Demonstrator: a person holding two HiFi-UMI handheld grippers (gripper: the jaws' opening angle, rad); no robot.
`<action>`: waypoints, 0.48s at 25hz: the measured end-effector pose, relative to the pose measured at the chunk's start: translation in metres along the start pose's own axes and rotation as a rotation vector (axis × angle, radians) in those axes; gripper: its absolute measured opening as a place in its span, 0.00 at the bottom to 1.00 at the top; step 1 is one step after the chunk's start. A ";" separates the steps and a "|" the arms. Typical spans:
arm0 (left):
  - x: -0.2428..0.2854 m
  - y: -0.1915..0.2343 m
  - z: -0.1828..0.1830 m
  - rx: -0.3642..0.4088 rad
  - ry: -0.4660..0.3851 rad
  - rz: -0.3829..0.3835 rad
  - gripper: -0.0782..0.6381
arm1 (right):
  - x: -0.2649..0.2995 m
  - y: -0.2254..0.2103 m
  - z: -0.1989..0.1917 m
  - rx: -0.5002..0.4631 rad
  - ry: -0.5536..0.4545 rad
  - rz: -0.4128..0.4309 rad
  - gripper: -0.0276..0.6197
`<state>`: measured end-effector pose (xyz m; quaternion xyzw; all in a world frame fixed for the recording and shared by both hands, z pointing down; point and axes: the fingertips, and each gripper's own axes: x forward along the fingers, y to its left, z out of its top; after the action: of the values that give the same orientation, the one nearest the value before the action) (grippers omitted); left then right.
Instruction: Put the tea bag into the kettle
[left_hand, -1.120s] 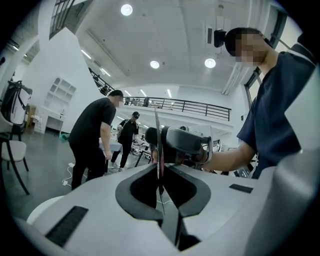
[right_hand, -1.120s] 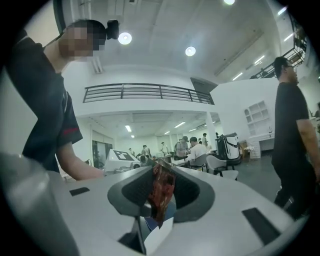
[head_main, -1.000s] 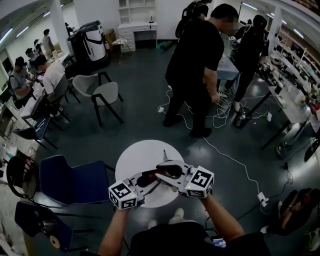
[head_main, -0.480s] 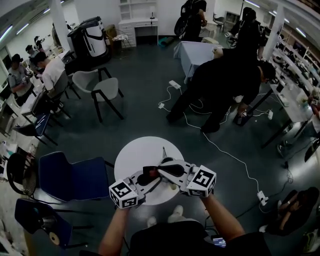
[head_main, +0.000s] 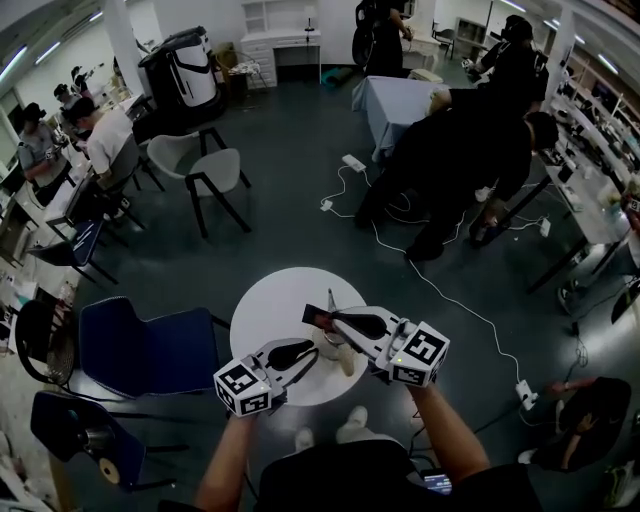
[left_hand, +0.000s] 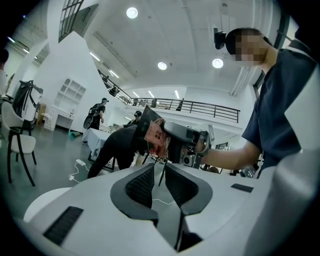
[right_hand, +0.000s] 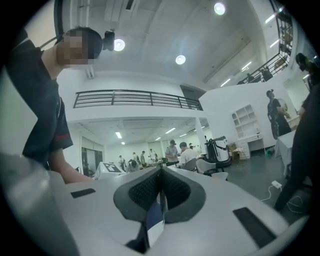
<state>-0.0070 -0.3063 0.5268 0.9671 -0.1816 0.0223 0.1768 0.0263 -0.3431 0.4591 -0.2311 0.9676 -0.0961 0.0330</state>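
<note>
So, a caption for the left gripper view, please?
Open left gripper faces the right gripper, shut on a red tea bag.

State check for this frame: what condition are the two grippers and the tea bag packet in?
right gripper: jaws shut on the tea bag packet, held roughly level above the round table.
tea bag packet: pinched in the right gripper, clear of the table.
left gripper: jaws apart, gripping nothing, pointed toward the packet.
</note>
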 end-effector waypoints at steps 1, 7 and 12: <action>-0.001 0.000 -0.001 -0.006 0.003 0.003 0.20 | -0.002 -0.006 0.000 0.004 -0.001 -0.018 0.07; -0.004 0.008 -0.008 -0.019 0.003 0.030 0.20 | -0.012 -0.039 -0.008 0.014 0.014 -0.122 0.07; -0.005 0.010 -0.009 -0.022 0.005 0.054 0.16 | -0.018 -0.063 -0.032 0.031 0.055 -0.202 0.07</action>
<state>-0.0152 -0.3104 0.5382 0.9597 -0.2077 0.0275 0.1872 0.0663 -0.3846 0.5030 -0.3240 0.9384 -0.1200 0.0001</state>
